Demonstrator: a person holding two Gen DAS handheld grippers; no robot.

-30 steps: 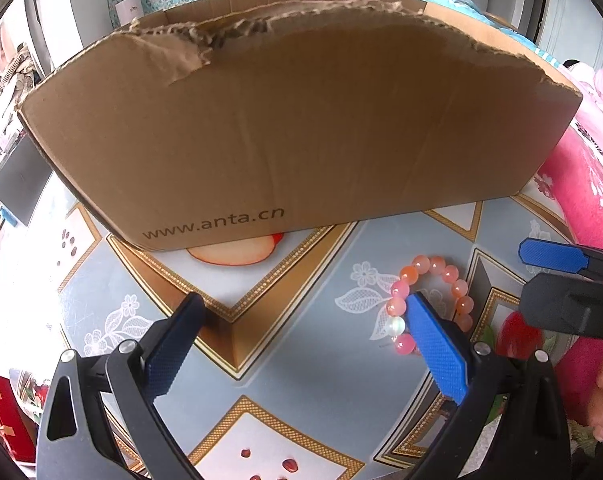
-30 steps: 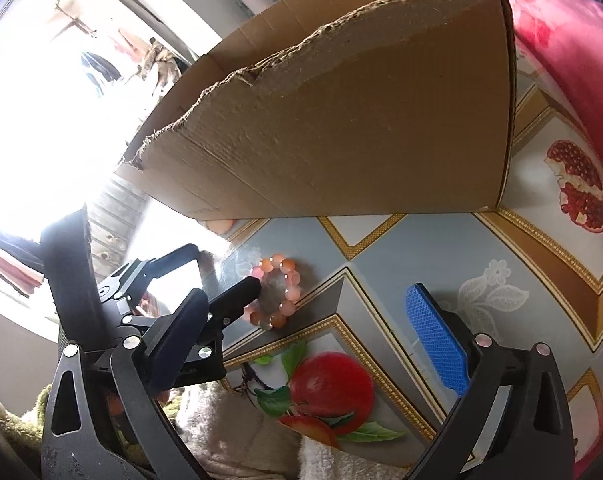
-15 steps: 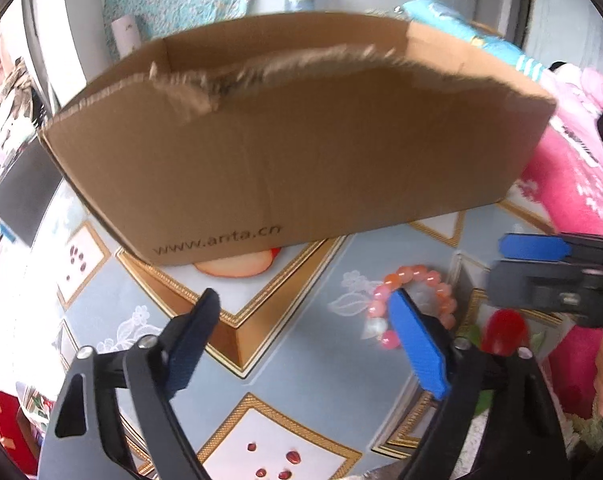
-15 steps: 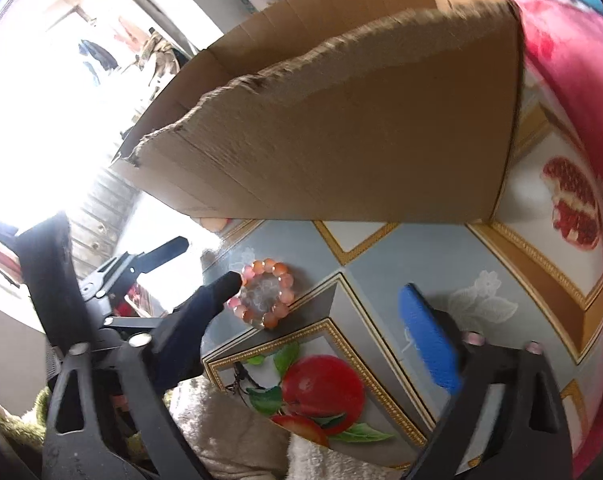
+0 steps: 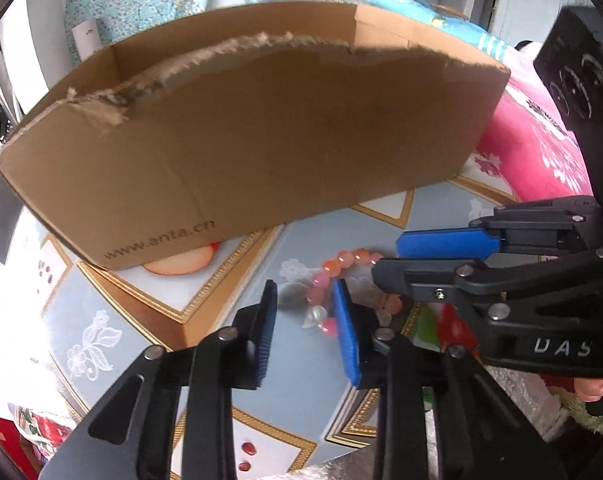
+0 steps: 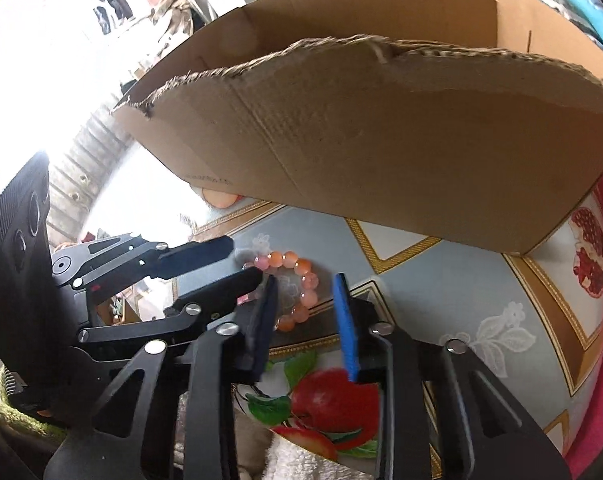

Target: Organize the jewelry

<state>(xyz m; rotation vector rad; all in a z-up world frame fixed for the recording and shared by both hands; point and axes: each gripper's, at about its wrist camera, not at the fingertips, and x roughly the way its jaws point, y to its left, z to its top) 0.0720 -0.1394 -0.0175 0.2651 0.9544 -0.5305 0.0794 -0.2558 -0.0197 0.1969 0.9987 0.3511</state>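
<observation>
A pink and orange bead bracelet (image 5: 333, 268) lies on the patterned tablecloth in front of a big cardboard box (image 5: 261, 140). My left gripper (image 5: 307, 300) hovers over the bracelet's left side, jaws half closed with a gap, holding nothing. My right gripper (image 6: 305, 292) reaches in from the right, jaws likewise narrowed around the bracelet's (image 6: 297, 280) right side, not clamped. In the left wrist view the right gripper (image 5: 413, 256) crosses over the bracelet. In the right wrist view the left gripper (image 6: 237, 264) sits at the bracelet's left edge.
The box (image 6: 381, 140) is open-topped with a torn front rim, close behind the bracelet. A pink blanket (image 5: 541, 152) lies at the right. A white towel (image 6: 301, 460) hangs at the table's near edge.
Both grippers have moved in onto the bracelet from either side. Both pairs of jaws have narrowed from wide open to a small gap. The bracelet has stayed on the table.
</observation>
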